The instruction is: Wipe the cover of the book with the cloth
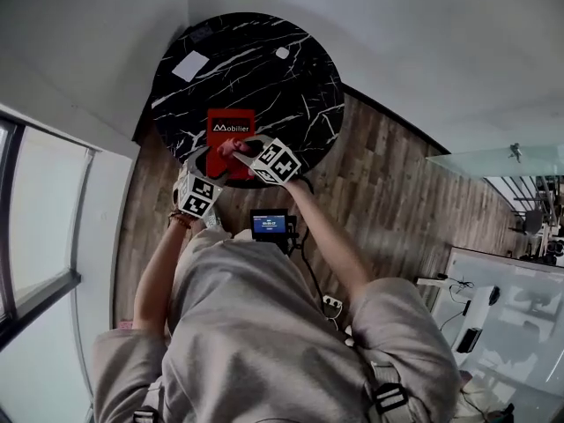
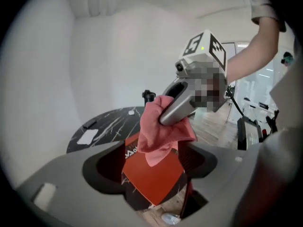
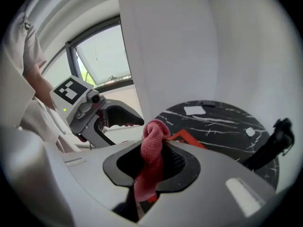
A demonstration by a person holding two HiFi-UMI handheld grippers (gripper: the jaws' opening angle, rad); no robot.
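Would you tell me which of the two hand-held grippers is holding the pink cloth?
The right hand-held gripper: the pink cloth is pinched between its jaws. The jaws of the left hand-held gripper stand apart and grip nothing.

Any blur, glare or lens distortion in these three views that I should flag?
Head view: sharp, evenly lit, straight lines bent by the wide lens. Left gripper view: dark fisheye corners, book crisp, one mosaicked patch above the cloth. Right gripper view: window bright, cloth in focus.

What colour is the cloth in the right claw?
Pink. The cloth shows best in the right gripper view.
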